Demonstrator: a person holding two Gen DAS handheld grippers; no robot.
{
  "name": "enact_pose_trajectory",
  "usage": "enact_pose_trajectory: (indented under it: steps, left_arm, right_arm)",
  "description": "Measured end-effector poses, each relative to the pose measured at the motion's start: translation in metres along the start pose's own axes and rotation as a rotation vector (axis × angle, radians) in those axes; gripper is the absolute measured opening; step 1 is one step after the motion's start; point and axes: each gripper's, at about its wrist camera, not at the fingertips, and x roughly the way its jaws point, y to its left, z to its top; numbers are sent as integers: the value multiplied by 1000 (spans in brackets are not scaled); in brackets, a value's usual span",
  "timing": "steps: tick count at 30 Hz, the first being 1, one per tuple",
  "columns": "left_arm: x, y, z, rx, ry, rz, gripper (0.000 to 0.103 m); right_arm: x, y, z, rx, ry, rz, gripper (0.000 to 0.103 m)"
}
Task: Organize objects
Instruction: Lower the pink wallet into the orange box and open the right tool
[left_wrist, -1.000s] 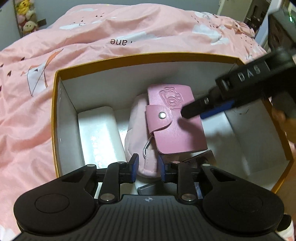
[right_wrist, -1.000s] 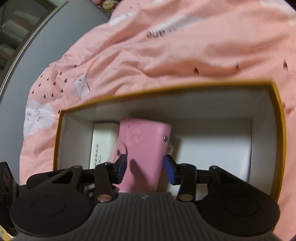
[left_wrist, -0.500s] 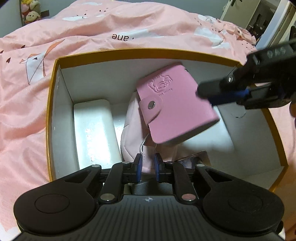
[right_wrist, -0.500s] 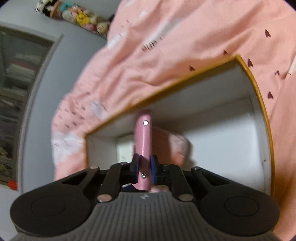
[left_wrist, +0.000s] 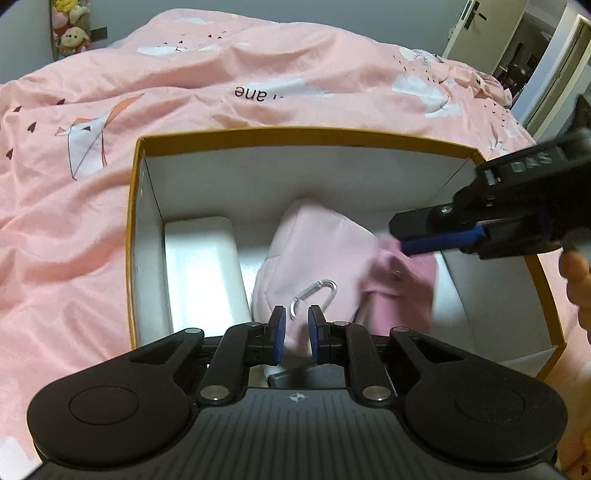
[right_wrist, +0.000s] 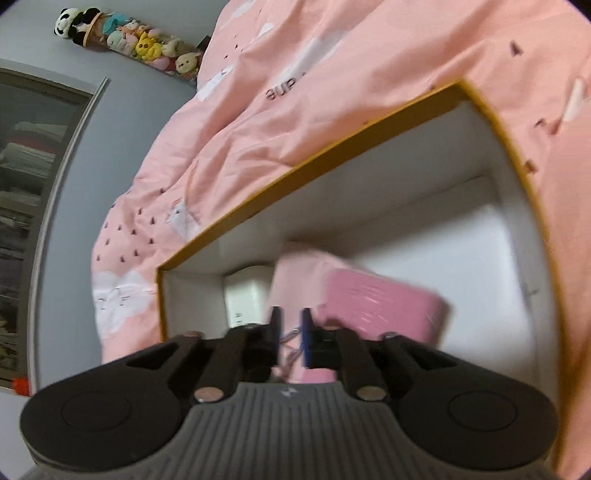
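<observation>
**Pink wallet being dropped into the box**

The pink wallet (left_wrist: 400, 284) is seen blurred inside the yellow-rimmed box (left_wrist: 303, 133) on the bed (left_wrist: 110, 206), landing against the pale pink pouch (left_wrist: 317, 254) and right of the white case (left_wrist: 201, 266). The right gripper (left_wrist: 402, 236) is caught opening, and nothing seems pressed between its pads, so the wallet looks released. The left gripper (left_wrist: 294, 334) is kept closed on nothing, just over the pouch's carabiner (left_wrist: 314, 295).

To finish this well, the right gripper should probably be backed off straight, so the wallet isn't snagged or tipped over the pouch. The bare floor of the box on the right could be used if it needs nudging flat.

From the left wrist view, the carabiner and a fingertip (left_wrist: 574, 264) behind the right gripper are shown clearly. From the right wrist view, the wallet's broad face (right_wrist: 384, 306) is shown instead, plus a row of plush toys (right_wrist: 129, 40) up on the wall.
</observation>
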Motion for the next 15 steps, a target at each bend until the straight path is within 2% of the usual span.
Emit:
enact_pose_trajectory:
  steps: [1,2,4,5,7,10,11,13,15]
  left_arm:
    - [0,-1,2,7,-4,6,19]
    - [0,-2,5,22,-11,18,20]
    - [0,-3,11,45,-21,41,27]
    - [1,-3,14,48,-19,42,27]
    - [5,-3,19,53,-13,40,30]
    - [13,-7,22,92,-5,63,39]
    - [17,-9,23,105,-3,78,39]
    - [24,-10,23,110,15,83,39]
    - [29,-9,22,103,15,82,39]
  right_arm:
    - [-3,0,-2,-17,-16,-16,48]
    - [-5,0,-4,-37,-34,-48,53]
    - [-9,1,-8,-78,-39,-123,55]
    - [-10,1,-10,-95,-40,-154,61]
    - [-9,2,-14,-130,-20,-215,62]
    - [-5,7,-22,-180,63,-285,64]
    - [-2,12,-26,-228,97,-319,70]
    - [8,25,-37,-391,202,-374,75]
    - [16,28,-45,-470,292,-422,75]
